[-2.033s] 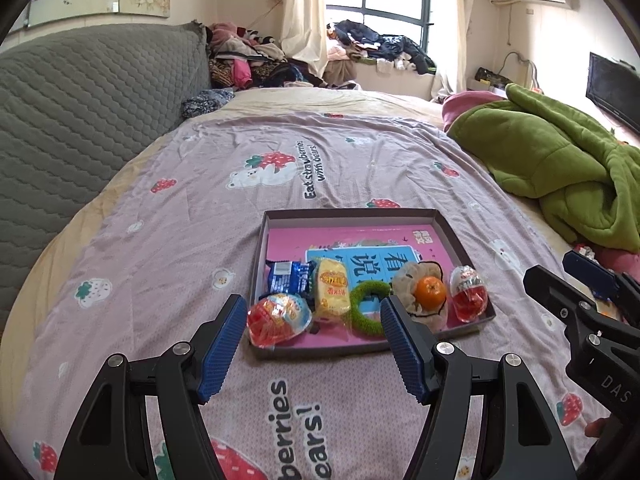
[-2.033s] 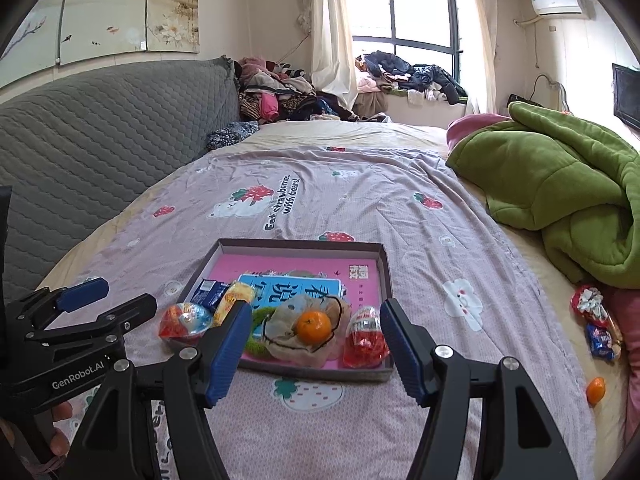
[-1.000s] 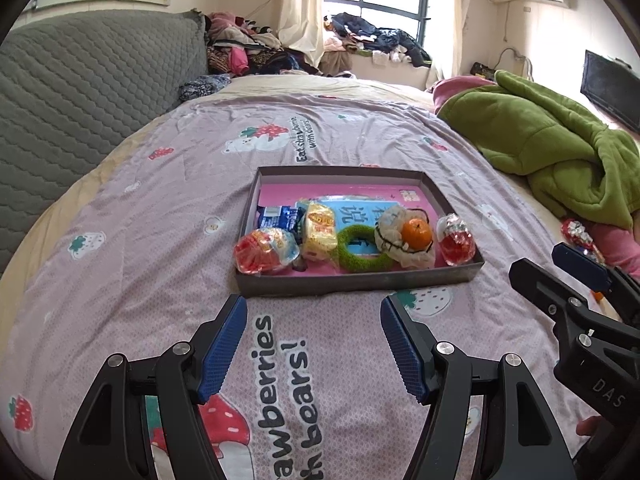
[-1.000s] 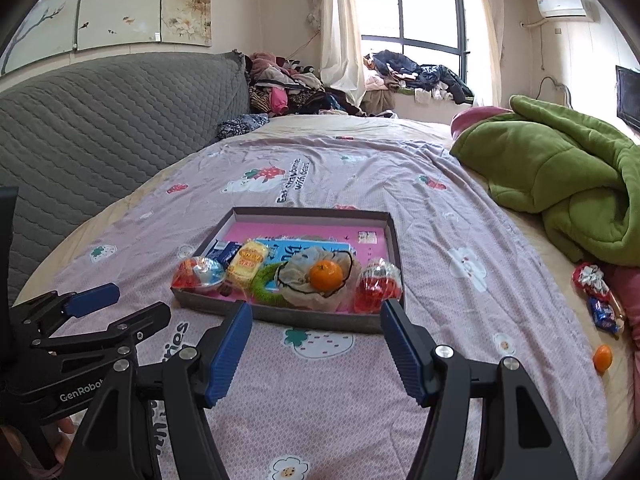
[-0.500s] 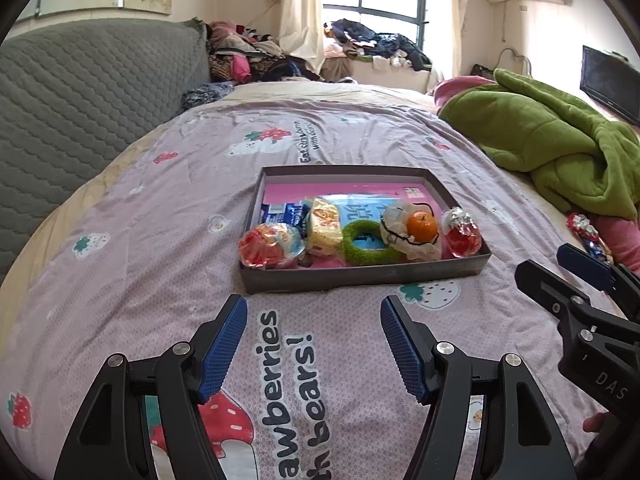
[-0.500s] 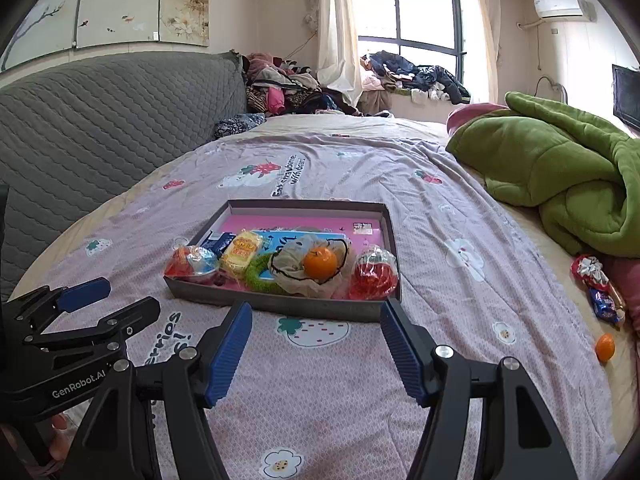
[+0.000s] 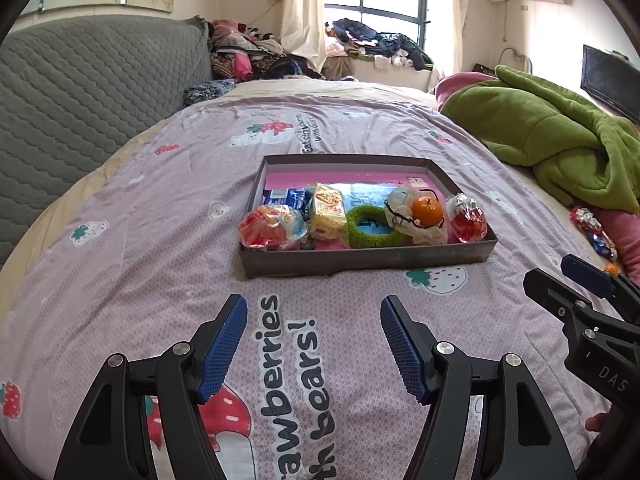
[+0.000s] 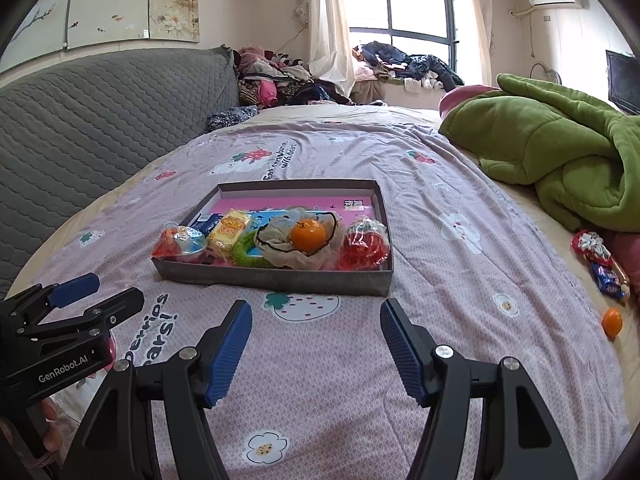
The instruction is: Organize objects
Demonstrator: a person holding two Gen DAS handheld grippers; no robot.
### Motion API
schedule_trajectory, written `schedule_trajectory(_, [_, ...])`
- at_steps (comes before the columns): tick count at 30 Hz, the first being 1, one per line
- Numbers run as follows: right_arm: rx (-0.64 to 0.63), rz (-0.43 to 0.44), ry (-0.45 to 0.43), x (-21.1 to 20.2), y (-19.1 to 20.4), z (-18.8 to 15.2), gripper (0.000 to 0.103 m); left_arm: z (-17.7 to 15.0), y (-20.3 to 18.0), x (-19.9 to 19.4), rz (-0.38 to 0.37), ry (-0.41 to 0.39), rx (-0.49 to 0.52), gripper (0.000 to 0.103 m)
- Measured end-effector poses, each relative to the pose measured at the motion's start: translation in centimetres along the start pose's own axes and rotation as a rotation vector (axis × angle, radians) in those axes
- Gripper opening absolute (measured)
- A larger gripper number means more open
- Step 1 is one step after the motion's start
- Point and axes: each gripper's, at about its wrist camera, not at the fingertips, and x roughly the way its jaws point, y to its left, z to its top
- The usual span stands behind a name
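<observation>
Our left claw hangs released over the bedsheet, jaws spread wide with nothing between them, and our right claw is released and empty the same way. Straight ahead of both sits the grey tray, its long side running across our line of reach, with its near wall facing us. The items inside line up along that near wall: a clear wrapped snack to the left, a yellow packet, a green ring, a tangerine resting on a crumpled bag, and a red wrapped sweet at the right end.

What seems left to gather lies off to the right of the right claw: a loose tangerine on the sheet and a few wrapped sweets beside the green blanket. We judge the right claw nearer to these, so the next reach probably swings rightward, away from the tray.
</observation>
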Motion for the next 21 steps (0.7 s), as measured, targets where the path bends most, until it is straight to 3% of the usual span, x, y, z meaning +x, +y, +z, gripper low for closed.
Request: schedule_trajectory(21, [0.036,0.015,0.015,0.7,-1.0,-3.2,0.066,-2.4,1.2,1.5,0.001,0.026,-0.033,0.071])
